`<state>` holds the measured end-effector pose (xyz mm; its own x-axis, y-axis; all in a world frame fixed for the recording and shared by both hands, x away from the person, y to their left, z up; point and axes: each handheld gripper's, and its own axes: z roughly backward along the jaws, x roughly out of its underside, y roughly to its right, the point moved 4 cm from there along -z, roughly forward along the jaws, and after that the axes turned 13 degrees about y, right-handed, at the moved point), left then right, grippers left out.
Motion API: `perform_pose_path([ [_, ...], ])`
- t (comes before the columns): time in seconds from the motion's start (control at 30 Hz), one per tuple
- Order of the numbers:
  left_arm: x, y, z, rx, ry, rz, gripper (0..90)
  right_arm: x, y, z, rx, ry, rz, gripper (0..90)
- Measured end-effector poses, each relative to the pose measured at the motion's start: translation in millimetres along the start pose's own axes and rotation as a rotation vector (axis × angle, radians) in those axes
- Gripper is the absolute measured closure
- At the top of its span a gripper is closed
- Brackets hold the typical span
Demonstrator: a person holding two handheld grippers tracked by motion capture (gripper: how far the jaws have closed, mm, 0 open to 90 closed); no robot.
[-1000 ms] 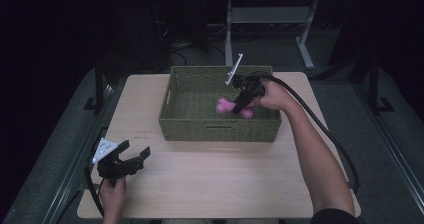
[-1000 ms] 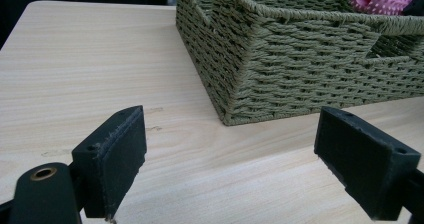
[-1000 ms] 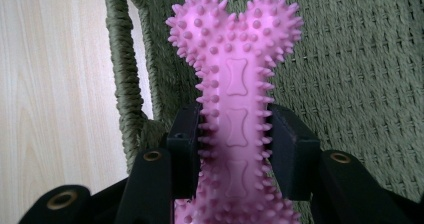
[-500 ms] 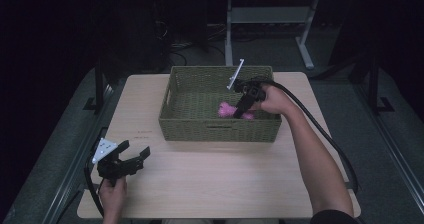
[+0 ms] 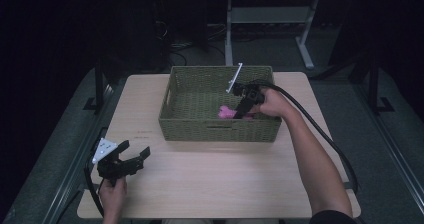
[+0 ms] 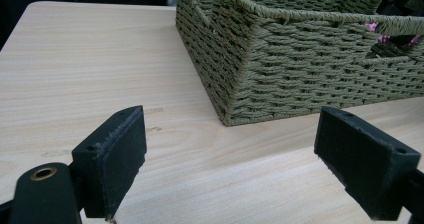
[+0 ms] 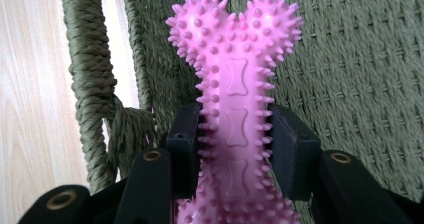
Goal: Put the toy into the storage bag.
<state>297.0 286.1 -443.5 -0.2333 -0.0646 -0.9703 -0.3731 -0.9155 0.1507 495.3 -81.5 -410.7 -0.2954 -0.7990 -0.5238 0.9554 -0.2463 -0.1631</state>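
Darkness swallows the room behind the pale wooden table (image 5: 225, 179), leaving just a grey desk frame (image 5: 265, 19) faintly visible. From above, the right gripper (image 5: 242, 110) and the near wall of the woven green basket (image 5: 200, 96) cover much of the pink spiked bone toy (image 5: 227, 113); its lower end is cut off in the right gripper view. There the right gripper (image 7: 235, 139) has its jaws closed on the toy's (image 7: 235, 99) narrow middle, the knobbed end sticking out beyond the pads, basket weave behind it and the rim to the jaws' left. The toy sits inside the basket, low near its front wall. The left gripper (image 6: 240, 169) has its jaws spread wide with nothing between them, the basket's (image 6: 300, 69) corner ahead.
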Motion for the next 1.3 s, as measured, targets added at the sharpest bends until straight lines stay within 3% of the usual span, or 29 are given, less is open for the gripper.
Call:
perform_pose_path([
  [0.67, -0.2, -0.4, 0.3, -0.002, 0.002, 0.004, 12.8, 3.2, 1.0, -10.2, -0.015, -0.037, -0.012, 56.7],
  [0.77, -0.3, -0.6, 0.3, -0.002, 0.002, 0.005, 12.9, 1.1, 2.5, -8.2, -0.011, -0.008, -0.024, 52.5],
  [1.3, 0.0, 0.5, -0.8, -0.001, -0.001, 0.0, 12.8, -2.7, -2.0, 8.2, 0.008, 0.041, -0.026, 52.9],
])
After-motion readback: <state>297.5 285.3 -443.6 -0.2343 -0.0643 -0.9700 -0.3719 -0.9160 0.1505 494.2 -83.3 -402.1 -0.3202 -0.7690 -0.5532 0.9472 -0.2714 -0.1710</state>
